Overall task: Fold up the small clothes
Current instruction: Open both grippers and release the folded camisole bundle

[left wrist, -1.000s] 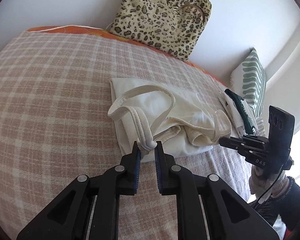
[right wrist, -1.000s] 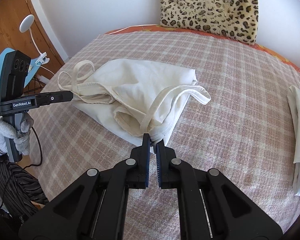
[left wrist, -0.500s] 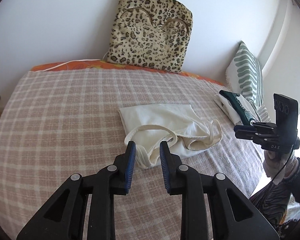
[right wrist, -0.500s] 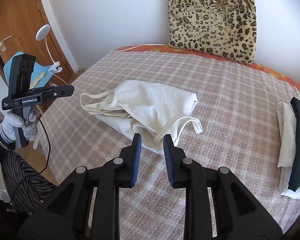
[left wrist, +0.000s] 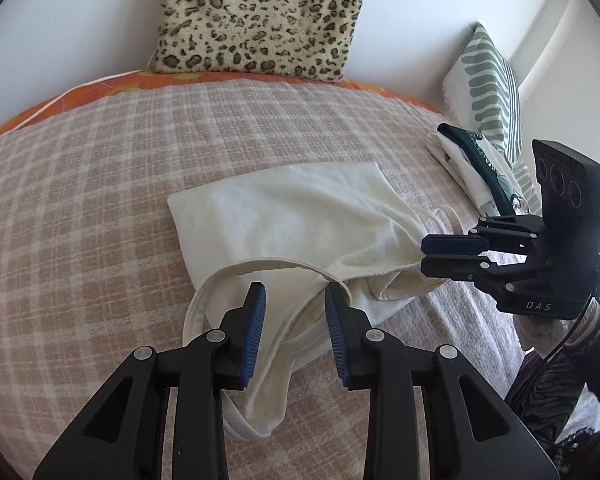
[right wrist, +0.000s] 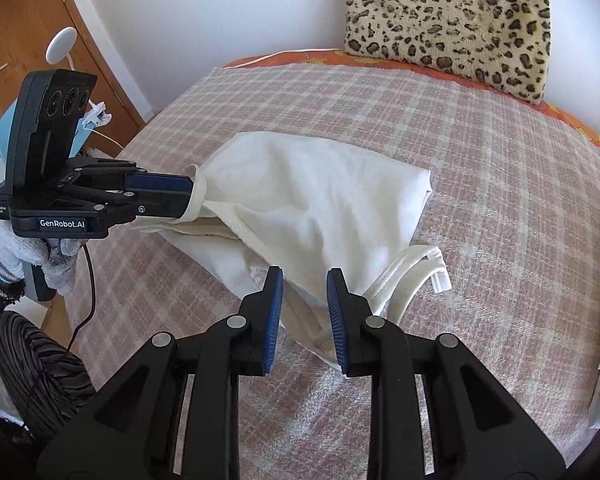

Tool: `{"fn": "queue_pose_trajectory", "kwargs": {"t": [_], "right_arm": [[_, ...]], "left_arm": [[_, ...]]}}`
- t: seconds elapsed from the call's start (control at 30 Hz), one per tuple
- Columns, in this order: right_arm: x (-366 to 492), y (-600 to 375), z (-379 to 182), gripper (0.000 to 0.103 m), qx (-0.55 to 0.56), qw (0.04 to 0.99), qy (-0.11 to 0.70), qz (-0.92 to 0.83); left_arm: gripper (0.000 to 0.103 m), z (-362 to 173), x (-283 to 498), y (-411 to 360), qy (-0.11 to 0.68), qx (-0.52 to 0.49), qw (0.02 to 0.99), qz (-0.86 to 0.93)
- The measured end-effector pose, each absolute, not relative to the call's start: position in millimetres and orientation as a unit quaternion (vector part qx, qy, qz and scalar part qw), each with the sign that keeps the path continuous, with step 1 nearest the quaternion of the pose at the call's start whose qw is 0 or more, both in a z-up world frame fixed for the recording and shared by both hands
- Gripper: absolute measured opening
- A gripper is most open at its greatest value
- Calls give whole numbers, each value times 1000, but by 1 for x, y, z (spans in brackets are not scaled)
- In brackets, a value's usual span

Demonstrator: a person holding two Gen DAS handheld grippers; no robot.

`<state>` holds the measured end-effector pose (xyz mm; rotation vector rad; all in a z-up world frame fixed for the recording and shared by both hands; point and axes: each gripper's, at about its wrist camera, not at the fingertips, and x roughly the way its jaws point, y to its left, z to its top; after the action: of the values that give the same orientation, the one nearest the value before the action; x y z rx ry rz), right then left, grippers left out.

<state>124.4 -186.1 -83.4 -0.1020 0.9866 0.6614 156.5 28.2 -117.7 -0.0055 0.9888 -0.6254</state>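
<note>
A cream strappy top point(left wrist: 300, 208) lies crumpled on the checked bedspread point(left wrist: 80, 200). My left gripper point(left wrist: 296, 304) hangs open over its near edge, a strap loop running between the two blue pads without being pinched. The right gripper point(left wrist: 424, 254) shows at the right, its tips at the top's other corner. In the right wrist view the top point(right wrist: 320, 200) lies ahead, and my right gripper point(right wrist: 305, 284) stands open over its near hem, the fabric loose between the pads. The left gripper point(right wrist: 188, 196), held by a gloved hand, touches a strap at the left.
A leopard-print cushion point(left wrist: 260, 20) leans on the wall behind the bed. A green-striped pillow point(left wrist: 488, 92) and a pile of folded clothes point(left wrist: 472, 172) lie at the bed's right side. A wooden door point(right wrist: 32, 40) and a white clip lamp point(right wrist: 60, 40) stand left of the bed.
Both grippers were shut on the top's straps a second ago. They let go and opened, drew back, then came in close again. The top now lies loose on the bed.
</note>
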Motion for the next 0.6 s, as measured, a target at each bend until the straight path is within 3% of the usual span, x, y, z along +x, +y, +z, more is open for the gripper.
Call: {"fn": "queue_pose_trajectory", "kwargs": {"t": [0.27,0.6], "right_arm": [[100,-193,-90,24,-96,811,479,322],[139,-233,-52,25,79,834,442,320]], "left_arm": [[29,-128,121,34,475,55,824,-304],[29,-72,114,38,411,11,852,-324]]}}
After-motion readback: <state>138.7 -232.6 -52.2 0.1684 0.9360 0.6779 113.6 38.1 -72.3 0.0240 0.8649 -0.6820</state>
